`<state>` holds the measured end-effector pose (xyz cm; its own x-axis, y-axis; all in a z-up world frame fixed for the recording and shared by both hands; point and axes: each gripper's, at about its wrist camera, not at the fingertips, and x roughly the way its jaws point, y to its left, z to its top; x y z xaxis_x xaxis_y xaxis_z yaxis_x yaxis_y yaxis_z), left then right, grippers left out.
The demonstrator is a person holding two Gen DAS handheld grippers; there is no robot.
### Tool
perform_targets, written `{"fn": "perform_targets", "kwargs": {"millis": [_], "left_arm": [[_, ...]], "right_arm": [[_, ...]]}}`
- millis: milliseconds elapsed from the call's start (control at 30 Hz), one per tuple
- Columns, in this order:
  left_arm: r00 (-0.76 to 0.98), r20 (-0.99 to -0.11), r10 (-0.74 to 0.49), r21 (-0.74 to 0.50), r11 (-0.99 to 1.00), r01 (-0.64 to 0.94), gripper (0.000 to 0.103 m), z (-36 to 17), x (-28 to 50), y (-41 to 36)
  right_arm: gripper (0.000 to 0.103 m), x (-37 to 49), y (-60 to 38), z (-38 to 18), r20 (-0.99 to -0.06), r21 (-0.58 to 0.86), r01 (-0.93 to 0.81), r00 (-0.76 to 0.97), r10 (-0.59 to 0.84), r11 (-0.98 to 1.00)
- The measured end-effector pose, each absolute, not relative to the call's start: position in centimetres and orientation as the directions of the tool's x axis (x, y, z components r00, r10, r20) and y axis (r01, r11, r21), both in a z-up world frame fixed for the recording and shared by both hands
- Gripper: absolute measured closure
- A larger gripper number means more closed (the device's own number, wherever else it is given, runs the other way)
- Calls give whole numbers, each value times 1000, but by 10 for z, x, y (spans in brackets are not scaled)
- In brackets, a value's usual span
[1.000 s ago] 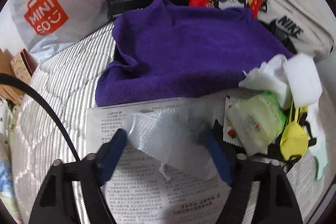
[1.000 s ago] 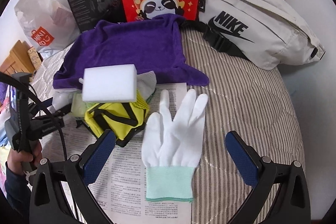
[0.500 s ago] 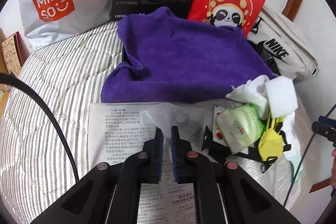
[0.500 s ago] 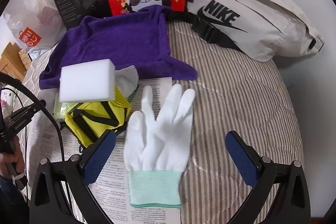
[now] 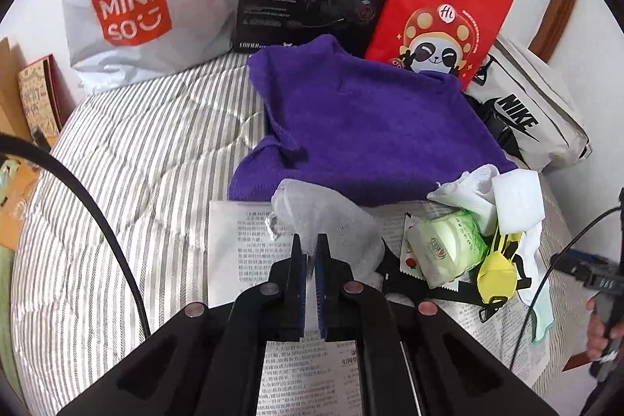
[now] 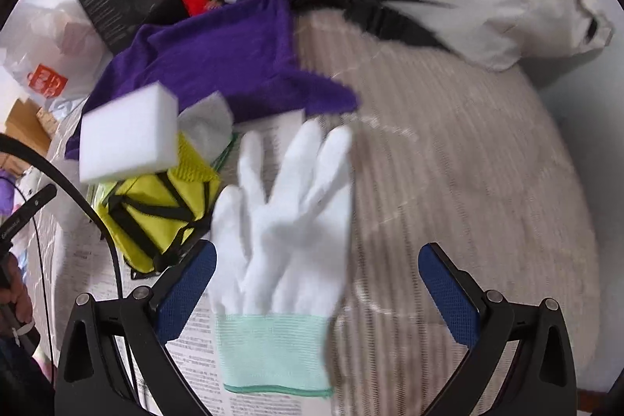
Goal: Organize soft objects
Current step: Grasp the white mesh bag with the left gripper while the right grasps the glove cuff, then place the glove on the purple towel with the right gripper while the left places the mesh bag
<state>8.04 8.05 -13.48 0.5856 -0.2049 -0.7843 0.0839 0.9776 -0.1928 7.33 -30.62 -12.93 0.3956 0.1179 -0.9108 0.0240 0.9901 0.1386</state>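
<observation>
The left tool (image 5: 311, 252) pinches a crumpled white gauze sheet (image 5: 323, 217); the right tool (image 6: 318, 279) stands spread over a white knit glove (image 6: 280, 221).

Both the left gripper (image 5: 309, 252) and the right gripper (image 6: 318, 277) are built from black frames, fitted with blue pads, silver screws and black cables.

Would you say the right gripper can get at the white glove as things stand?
Probably yes. The right gripper is open, with the glove lying flat between its fingers and nothing on top of it. The yellow pouch sits just beside the left finger and might get nudged.
</observation>
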Motion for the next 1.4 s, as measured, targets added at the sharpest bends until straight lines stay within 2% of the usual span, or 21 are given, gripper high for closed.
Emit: {"fn": "perform_targets", "kwargs": {"millis": [200,300,367,400,433,467,500,533,633,933,1400], "left_arm": [[557,-805,-203,-194,978,76,98,-144,77,81],[551,-808,-208,-198,977,77,98,-146,75,80],[547,-813,-198,-187,979,76,98,-147,75,78],[546,-815,-195,-184,980,76,98,-148,75,78],[543,-816,-197,-187,979,75,98,-148,75,79],[539,-818,-201,-194,979,71,98,-149,76,80],[534,-821,-204,-199,978,66,98,-150,76,82],[530,-823,-205,-202,977,65,98,-151,77,82],[526,-825,-207,-207,977,61,98,-152,77,82],[532,-821,-209,-204,977,68,98,-142,78,84],[601,-771,-210,-207,976,75,98,-86,77,98]], "right_arm": [[1,73,-285,-160,-938,122,-23,324,123,992],[1,67,-276,-166,-935,69,-52,345,83,996],[7,65,-276,-165,-922,72,-64,375,91,995],[20,64,-278,-163,-916,72,-61,390,90,996],[42,63,-280,-160,-909,71,-55,407,88,996],[54,62,-283,-157,-904,86,-54,416,101,995],[73,64,-286,-155,-904,98,-53,412,111,994],[81,65,-289,-154,-907,94,-48,408,105,994],[93,66,-300,-155,-906,120,-49,403,130,992],[95,62,-317,-121,-882,136,-31,452,135,990],[95,89,-300,-49,-801,141,-111,571,180,984]]}}
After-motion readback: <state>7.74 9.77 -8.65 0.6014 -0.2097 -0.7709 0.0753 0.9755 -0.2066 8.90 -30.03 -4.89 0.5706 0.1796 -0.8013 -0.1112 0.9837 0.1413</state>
